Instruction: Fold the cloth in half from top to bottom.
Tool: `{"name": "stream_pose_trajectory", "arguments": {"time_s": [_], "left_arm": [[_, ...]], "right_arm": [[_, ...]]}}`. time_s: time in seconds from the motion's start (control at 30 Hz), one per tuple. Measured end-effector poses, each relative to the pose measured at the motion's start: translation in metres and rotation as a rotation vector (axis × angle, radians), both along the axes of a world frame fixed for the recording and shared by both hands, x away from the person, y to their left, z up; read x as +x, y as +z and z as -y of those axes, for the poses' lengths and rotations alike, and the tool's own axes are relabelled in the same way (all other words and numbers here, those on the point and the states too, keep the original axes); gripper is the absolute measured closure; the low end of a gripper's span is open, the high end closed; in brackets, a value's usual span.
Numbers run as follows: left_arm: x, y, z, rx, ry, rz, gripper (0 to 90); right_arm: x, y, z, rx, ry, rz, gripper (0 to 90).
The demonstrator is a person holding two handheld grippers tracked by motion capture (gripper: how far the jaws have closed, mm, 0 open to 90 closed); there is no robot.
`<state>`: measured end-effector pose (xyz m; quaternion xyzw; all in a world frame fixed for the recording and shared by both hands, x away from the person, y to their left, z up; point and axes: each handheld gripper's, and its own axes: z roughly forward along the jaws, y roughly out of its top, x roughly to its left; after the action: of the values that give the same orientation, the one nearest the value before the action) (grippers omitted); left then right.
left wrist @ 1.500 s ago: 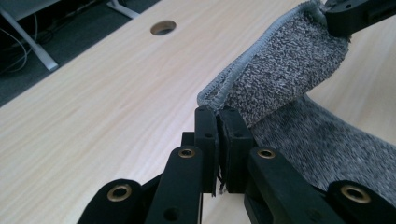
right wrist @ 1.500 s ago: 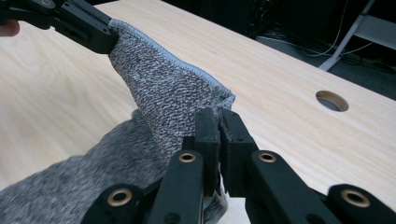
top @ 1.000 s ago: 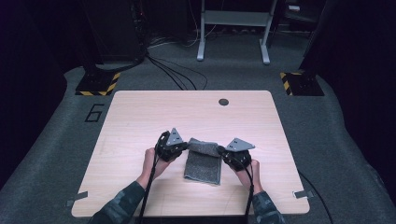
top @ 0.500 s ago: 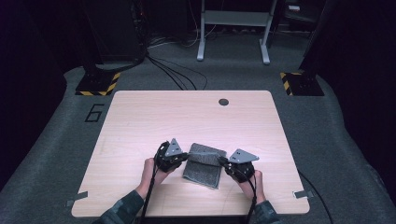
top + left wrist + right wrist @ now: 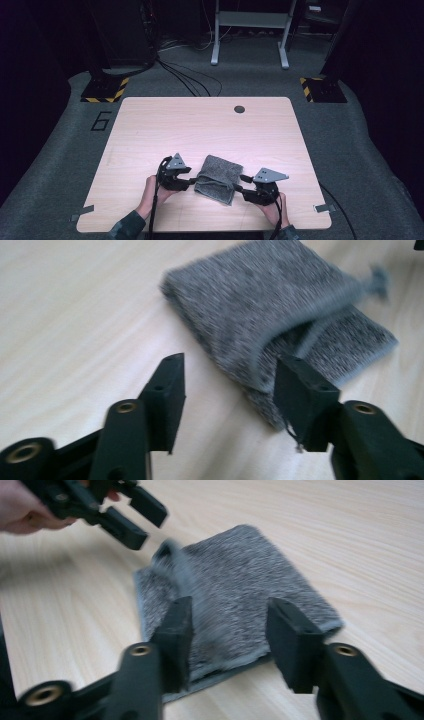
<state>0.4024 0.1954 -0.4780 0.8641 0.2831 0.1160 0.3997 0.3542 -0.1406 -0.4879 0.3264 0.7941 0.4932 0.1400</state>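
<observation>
A pale wooden counter stands on grey carpet in a dark room. The left gripper has just spread its fingers, as has the right gripper; neither pinches anything. Between them lies the folded grey towel, touching neither, near the counter's near edge.

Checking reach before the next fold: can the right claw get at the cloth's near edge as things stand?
Probably yes. The right claw has just been opening, nothing pinched, right at the cloth; the left claw stands clear at the far corner.
</observation>
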Motion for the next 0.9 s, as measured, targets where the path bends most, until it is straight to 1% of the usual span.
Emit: {"name": "stream_pose_trajectory", "arguments": {"time_s": [0.03, 0.07, 0.13, 0.17, 0.2, 0.23, 0.27, 0.3, 0.33, 0.37, 0.4, 0.43, 0.47, 0.53, 0.57, 0.6, 0.63, 0.67, 0.73, 0.77, 0.8, 0.83, 0.9], "left_arm": [[0.004, 0.002, 0.000, -0.006, 0.018, 0.007, 41.9], [0.010, 0.004, 0.001, -0.010, 0.029, 0.009, 40.1], [0.021, 0.004, 0.009, 0.010, 0.038, 0.021, 37.2], [0.026, 0.004, 0.015, 0.027, 0.034, 0.018, 36.4], [0.030, 0.002, 0.021, 0.046, 0.031, 0.012, 35.3], [0.033, -0.001, 0.027, 0.048, 0.027, 0.002, 34.3], [0.035, -0.004, 0.031, 0.061, 0.022, -0.001, 33.6], [0.036, -0.007, 0.036, 0.083, 0.011, -0.018, 33.1], [0.035, -0.010, 0.038, 0.103, -0.001, -0.032, 31.7], [0.033, -0.014, 0.040, 0.114, -0.005, -0.034, 30.9], [0.030, -0.017, 0.041, 0.132, -0.009, -0.033, 30.8], [0.026, -0.020, 0.041, 0.146, -0.015, -0.036, 29.8], [0.023, -0.022, 0.040, 0.153, -0.018, -0.041, 28.5], [0.016, -0.026, 0.038, 0.172, -0.019, -0.032, 27.6], [0.013, -0.028, 0.038, 0.179, -0.013, -0.029, 26.9], [0.012, -0.029, 0.037, 0.180, -0.014, -0.030, 26.3], [0.010, -0.030, 0.036, 0.182, -0.012, -0.027, 25.9], [0.009, -0.031, 0.035, 0.180, -0.009, -0.034, 25.5], [0.009, -0.033, 0.036, 0.183, 0.008, -0.025, 22.3], [0.008, -0.033, 0.036, 0.195, 0.015, -0.021, 20.2], [0.008, -0.033, 0.037, 0.197, 0.020, -0.020, 19.2], [0.008, -0.034, 0.038, 0.198, 0.027, -0.017, 18.2], [0.009, -0.034, 0.039, 0.199, 0.033, -0.021, 16.1]], "right_arm": [[0.003, 0.000, 0.002, 0.007, -0.035, -0.012, 48.6], [0.007, 0.000, 0.001, 0.004, -0.075, -0.034, 45.4], [0.016, -0.003, -0.002, -0.010, -0.119, -0.064, 42.1], [0.019, -0.004, -0.007, -0.033, -0.151, -0.080, 40.5], [0.022, -0.006, -0.012, -0.049, -0.159, -0.103, 38.4], [0.025, -0.009, -0.017, -0.069, -0.163, -0.118, 36.4], [0.027, -0.013, -0.023, -0.104, -0.183, -0.135, 34.7], [0.029, -0.017, -0.027, -0.123, -0.169, -0.151, 30.1], [0.031, -0.021, -0.030, -0.136, -0.150, -0.166, 28.6], [0.030, -0.025, -0.034, -0.159, -0.161, -0.177, 27.0], [0.031, -0.027, -0.036, -0.188, -0.149, -0.171, 23.0], [0.031, -0.030, -0.038, -0.200, -0.134, -0.180, 20.3], [0.032, -0.032, -0.038, -0.221, -0.123, -0.181, 15.6], [0.034, -0.034, -0.039, -0.234, -0.113, -0.191, 12.1], [0.036, -0.035, -0.039, -0.244, -0.104, -0.178, 10.5], [0.037, -0.035, -0.039, -0.247, -0.107, -0.184, 9.6], [0.039, -0.035, -0.040, -0.265, -0.103, -0.175, 8.9], [0.040, -0.035, -0.041, -0.277, -0.100, -0.174, 8.1], [0.043, -0.034, -0.044, -0.287, -0.110, -0.184, 6.6], [0.045, -0.035, -0.044, -0.293, -0.109, -0.178, 6.1], [0.047, -0.034, -0.044, -0.296, -0.119, -0.194, 5.8], [0.050, -0.034, -0.043, -0.306, -0.112, -0.187, 5.4], [0.056, -0.034, -0.043, -0.310, -0.116, -0.188, 4.4]]}}
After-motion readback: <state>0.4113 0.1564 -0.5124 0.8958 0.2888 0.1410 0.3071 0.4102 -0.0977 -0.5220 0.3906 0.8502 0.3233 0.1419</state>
